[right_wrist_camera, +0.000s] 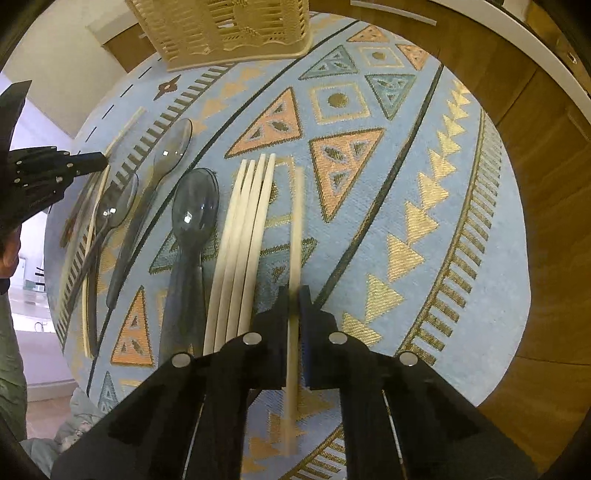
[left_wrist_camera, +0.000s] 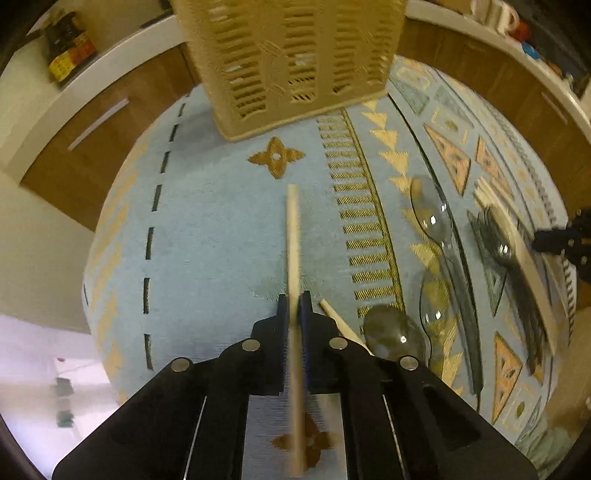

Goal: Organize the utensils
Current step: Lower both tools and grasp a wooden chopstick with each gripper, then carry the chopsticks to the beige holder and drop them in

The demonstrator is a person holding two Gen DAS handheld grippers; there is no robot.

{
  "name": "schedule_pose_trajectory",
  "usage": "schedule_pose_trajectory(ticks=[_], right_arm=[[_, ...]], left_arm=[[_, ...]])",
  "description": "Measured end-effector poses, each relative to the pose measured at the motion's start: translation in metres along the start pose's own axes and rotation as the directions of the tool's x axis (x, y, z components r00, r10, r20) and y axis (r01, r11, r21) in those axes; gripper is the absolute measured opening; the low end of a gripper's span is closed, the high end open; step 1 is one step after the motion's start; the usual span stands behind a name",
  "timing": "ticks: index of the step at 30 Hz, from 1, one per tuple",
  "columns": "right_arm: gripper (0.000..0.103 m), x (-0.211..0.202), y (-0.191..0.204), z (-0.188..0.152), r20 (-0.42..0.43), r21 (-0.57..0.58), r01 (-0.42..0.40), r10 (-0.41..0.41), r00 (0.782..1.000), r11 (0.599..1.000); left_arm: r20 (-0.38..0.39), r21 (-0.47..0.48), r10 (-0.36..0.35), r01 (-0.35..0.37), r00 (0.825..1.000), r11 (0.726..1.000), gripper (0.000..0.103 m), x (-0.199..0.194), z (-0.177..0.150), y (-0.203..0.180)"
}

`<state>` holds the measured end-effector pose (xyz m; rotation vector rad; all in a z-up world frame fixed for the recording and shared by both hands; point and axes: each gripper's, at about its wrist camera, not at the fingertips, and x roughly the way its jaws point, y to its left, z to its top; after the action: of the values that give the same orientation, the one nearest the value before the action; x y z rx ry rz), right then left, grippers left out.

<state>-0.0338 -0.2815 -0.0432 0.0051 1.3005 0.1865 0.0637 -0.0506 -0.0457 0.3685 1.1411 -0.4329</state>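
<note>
Gripping a pale wooden chopstick [left_wrist_camera: 293, 240], your left gripper [left_wrist_camera: 294, 306] has its jaws closed on the stick, which runs straight out toward 12 o'clock in the left wrist view and looks blurred. Ahead of its tip, at 12 o'clock, the beige slotted basket [left_wrist_camera: 291, 62] stands upright on the blue patterned cloth [left_wrist_camera: 207, 221]. Just beside your left fingers, at about 4 o'clock, a second loose chopstick [left_wrist_camera: 340, 321] lies on the cloth, its far end beside the bowl of a clear grey plastic spoon [left_wrist_camera: 393, 334]. Two more clear spoons [left_wrist_camera: 432, 214] lie toward 2 and 3 o'clock, and a dark spoon with further chopsticks [left_wrist_camera: 517, 251] lies at 3 o'clock near your other gripper.

Your right gripper [right_wrist_camera: 294, 306] is likewise clamped on a single chopstick [right_wrist_camera: 297, 221], pointing to 12 o'clock in the right wrist view and also blurred. Just beside it at 11 o'clock, four chopsticks [right_wrist_camera: 245, 229] lie together on the cloth, touching one another. To their left sits the dark spoon [right_wrist_camera: 194, 210], bowl toward 12 o'clock, and farther toward 10 o'clock lie two clear spoons [right_wrist_camera: 170, 147]. The basket [right_wrist_camera: 221, 33] appears at 11 o'clock at the top edge, well apart from the utensils. Your left gripper [right_wrist_camera: 92, 162] shows at 9 o'clock. Brown wooden cabinets [right_wrist_camera: 535, 184] curve around the right side.
</note>
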Motion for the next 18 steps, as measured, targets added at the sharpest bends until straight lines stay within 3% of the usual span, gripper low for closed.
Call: schedule_pose_trajectory(ticks=[3, 6, 9, 10, 13, 18], right_arm=[[0.004, -0.009, -0.004, -0.002, 0.050, 0.004, -0.017, 0.017, 0.999, 1.000], [0.004, -0.021, -0.009, -0.001, 0.128, -0.006, -0.033, 0.033, 0.991, 0.999], [0.004, -0.044, -0.008, 0.000, 0.240, -0.040, -0.069, 0.076, 0.968, 0.997], [0.004, -0.050, -0.008, 0.000, 0.270, -0.049, -0.081, 0.092, 0.958, 0.995], [0.004, -0.074, -0.004, 0.007, 0.390, -0.086, -0.134, 0.157, 0.907, 0.987], [0.004, -0.122, 0.010, 0.039, 0.585, -0.148, -0.159, 0.216, 0.781, 0.976]], left_arm=[[0.096, -0.075, -0.058, 0.065, 0.994, 0.995, 0.004, -0.015, -0.004, 0.010], [0.185, -0.155, -0.111, 0.141, 0.976, 0.978, 0.004, -0.033, -0.007, 0.027], [0.293, -0.202, -0.164, 0.229, 0.942, 0.952, 0.004, -0.058, -0.011, 0.038], [0.345, -0.211, -0.179, 0.262, 0.921, 0.942, 0.004, -0.068, -0.011, 0.040], [0.454, -0.216, -0.202, 0.327, 0.868, 0.920, 0.004, -0.091, -0.002, 0.042], [0.608, -0.181, -0.169, 0.342, 0.776, 0.922, 0.004, -0.145, 0.024, 0.044]])
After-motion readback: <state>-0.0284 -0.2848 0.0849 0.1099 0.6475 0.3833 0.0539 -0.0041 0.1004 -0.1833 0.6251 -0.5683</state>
